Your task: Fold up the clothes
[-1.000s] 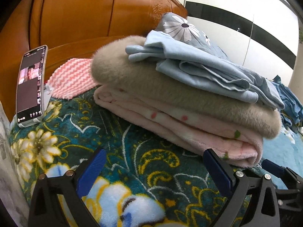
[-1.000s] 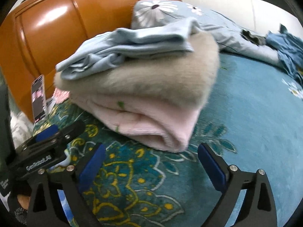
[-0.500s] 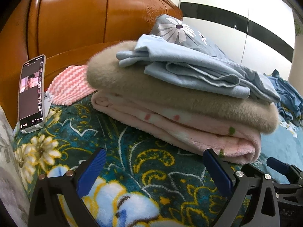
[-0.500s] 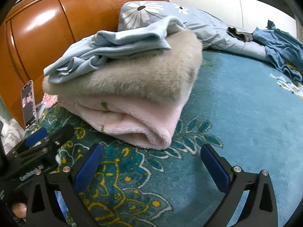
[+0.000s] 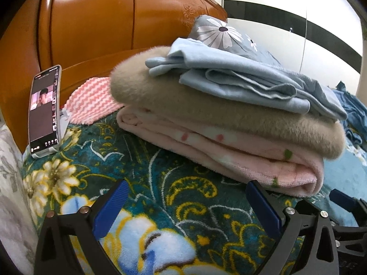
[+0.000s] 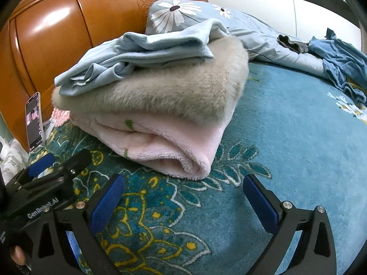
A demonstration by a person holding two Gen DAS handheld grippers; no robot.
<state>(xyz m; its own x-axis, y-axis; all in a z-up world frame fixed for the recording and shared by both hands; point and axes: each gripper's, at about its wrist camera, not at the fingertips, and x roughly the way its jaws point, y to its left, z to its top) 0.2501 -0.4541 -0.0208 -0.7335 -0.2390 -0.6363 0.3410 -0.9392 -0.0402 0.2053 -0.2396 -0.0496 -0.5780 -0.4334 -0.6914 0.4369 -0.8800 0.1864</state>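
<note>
A stack of 3 folded pieces sits on the bed near its head end, close to the wooden headboard (image 6: pixel 68 29). At the bottom lies a pink fleece item (image 6: pixel 174 144), on it a beige fluffy item (image 6: pixel 174 89), and on top a light blue garment (image 6: pixel 146 50), folded more loosely than the 2 beneath, with its edges not lined up. All 3 rest on the patterned blanket (image 6: pixel 286 133) that covers the bed.

The left claw (image 5: pixel 187 206) hovers low over the blanket just in front of the stack, spread wide and holding nothing. The right claw (image 6: pixel 182 197) is beside it, also spread wide and empty, facing the rolled corner of the pink item.

By the look of it, most of the folding is done: 3 pieces are stacked. What seems left is a crumpled darker blue garment (image 6: pixel 339 61) lying toward the far edge of the bed, well apart from the stack, and a small dark piece (image 6: pixel 291 43) near it. The top garment may want tidying.

A phone (image 5: pixel 44 112) stands propped against the headboard, next to a pink-and-white zigzag cloth (image 5: pixel 91 100). A flowered pillow (image 6: pixel 179 13) lies behind the stack.
</note>
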